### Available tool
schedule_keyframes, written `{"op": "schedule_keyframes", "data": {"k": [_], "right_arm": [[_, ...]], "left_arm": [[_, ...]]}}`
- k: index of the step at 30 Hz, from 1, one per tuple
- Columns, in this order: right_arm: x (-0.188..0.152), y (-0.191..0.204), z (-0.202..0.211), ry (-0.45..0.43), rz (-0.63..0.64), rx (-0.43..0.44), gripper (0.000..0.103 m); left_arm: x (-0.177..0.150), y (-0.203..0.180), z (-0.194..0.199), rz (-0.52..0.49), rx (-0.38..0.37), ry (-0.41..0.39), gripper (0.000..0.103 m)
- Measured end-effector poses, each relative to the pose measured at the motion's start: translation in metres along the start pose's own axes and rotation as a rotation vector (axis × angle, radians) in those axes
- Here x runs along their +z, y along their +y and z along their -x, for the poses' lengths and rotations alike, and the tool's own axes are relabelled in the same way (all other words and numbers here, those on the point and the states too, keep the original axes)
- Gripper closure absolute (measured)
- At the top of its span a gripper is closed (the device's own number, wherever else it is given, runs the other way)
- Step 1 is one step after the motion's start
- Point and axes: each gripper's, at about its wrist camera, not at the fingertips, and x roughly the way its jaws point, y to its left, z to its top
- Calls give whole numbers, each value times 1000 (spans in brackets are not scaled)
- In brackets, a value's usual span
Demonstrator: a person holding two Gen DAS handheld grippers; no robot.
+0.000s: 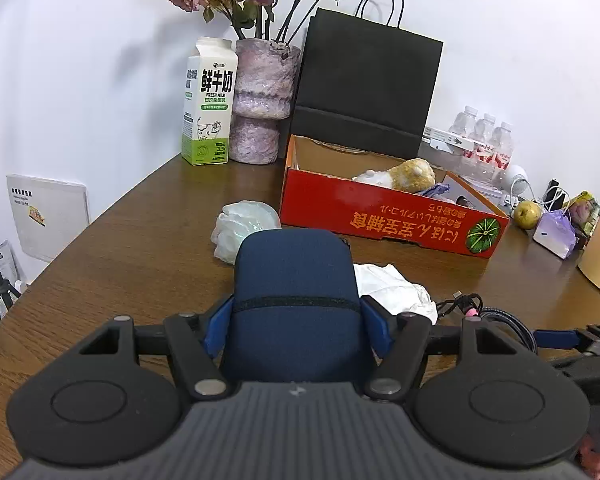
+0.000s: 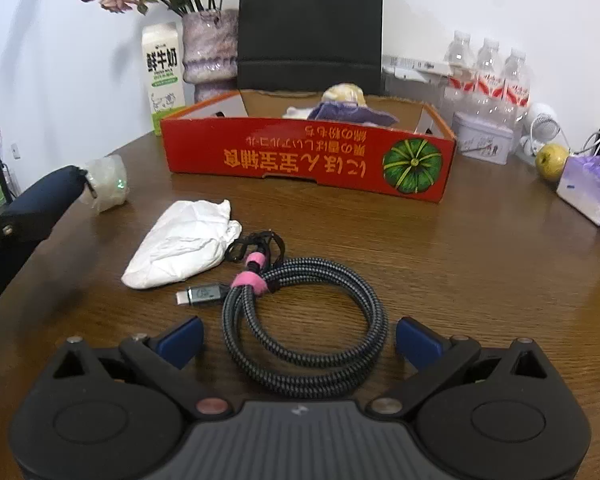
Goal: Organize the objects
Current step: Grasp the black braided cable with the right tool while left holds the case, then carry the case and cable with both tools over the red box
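My left gripper (image 1: 296, 320) is shut on a dark blue soft pouch (image 1: 296, 280), its blue pads pressed on both sides; the pouch (image 2: 40, 204) also shows at the left edge of the right wrist view. A red cardboard box (image 1: 380, 216) (image 2: 300, 152) with a plush toy (image 1: 414, 174) inside stands behind it. My right gripper (image 2: 300, 338) is open, its fingers on either side of a coiled grey braided cable (image 2: 308, 320) with a pink tie. A crumpled white paper (image 2: 184, 244) (image 1: 392, 284) and a translucent crumpled bag (image 2: 106, 182) (image 1: 240, 224) lie on the wooden table (image 2: 480, 260).
By the wall stand a milk carton (image 1: 208, 104), a vase (image 1: 260, 100) of dried roses and a black paper bag (image 1: 364, 88). At the right are water bottles (image 2: 488, 76), a tin (image 2: 484, 140), a pear (image 2: 552, 160) and a purple pouch (image 2: 588, 188).
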Motion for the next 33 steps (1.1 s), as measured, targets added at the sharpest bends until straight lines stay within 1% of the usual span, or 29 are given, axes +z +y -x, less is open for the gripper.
{"op": "schedule_keyframes", "data": {"k": [9, 11, 12, 15, 17, 20, 23, 29, 33], "right_arm": [[6, 3, -9, 8, 8, 6, 0], [6, 3, -7, -3, 6, 7, 8], [5, 3, -5, -15, 7, 11, 15], [5, 3, -3, -23, 4, 18, 16], [5, 0, 1, -49, -13, 14, 16], [2, -2, 11, -114, -25, -9, 16], [0, 1, 19, -162, 4, -37, 16], [1, 5, 26, -190, 24, -48, 16], [4, 2, 34, -226, 20, -53, 16]], "left_arm": [[-1, -2, 1, -11, -5, 2, 35], [-2, -2, 0, -10, -4, 4, 35], [-2, -2, 0, -10, -6, 5, 35], [-3, -3, -1, -14, -9, 5, 35], [-3, -3, -1, -15, -8, 7, 35], [-3, -2, -2, -17, -7, 8, 35], [-4, -3, -3, -15, -1, 14, 35], [-4, -10, -3, -29, 18, 11, 35], [2, -19, -3, -16, 9, 6, 35]]}}
